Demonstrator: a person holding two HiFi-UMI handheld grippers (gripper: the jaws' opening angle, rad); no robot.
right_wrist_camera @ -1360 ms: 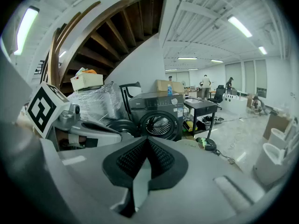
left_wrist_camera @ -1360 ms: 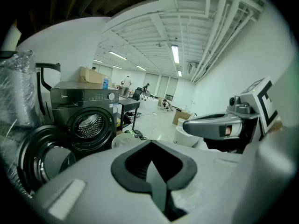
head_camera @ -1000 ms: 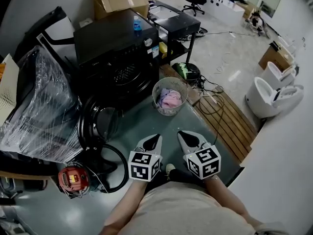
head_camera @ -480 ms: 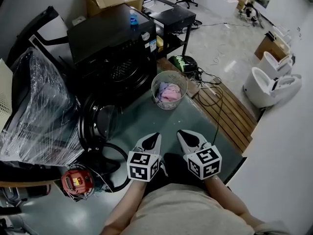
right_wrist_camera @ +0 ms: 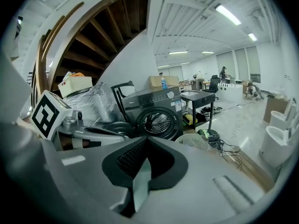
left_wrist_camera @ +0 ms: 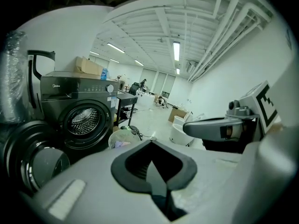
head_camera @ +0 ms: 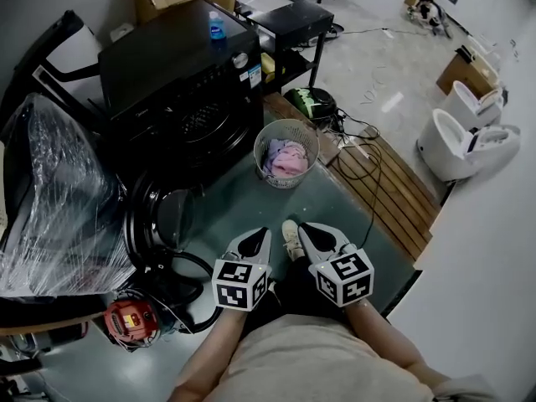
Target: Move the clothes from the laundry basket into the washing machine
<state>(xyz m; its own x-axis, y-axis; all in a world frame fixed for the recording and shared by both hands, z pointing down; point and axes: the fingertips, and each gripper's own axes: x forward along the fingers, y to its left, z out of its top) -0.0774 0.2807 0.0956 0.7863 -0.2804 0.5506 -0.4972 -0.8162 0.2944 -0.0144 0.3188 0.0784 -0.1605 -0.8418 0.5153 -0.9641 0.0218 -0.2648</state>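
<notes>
pink and pale clothes (head_camera: 286, 157) lie heaped in a round white basket (head_camera: 289, 180) on the floor. the basket stands just in front of the black washer (head_camera: 180, 74), near its right corner. the washer's round door (head_camera: 163, 218) hangs wide open to the left. a blue bottle (head_camera: 217, 30) stands on top of the washer. well short of the basket, close to the person's body, the left gripper (head_camera: 260, 234) and right gripper (head_camera: 306, 228) sit side by side. each has its jaws closed together on nothing. a plastic-wrapped bundle (head_camera: 50, 199) sits left of the washer.
</notes>
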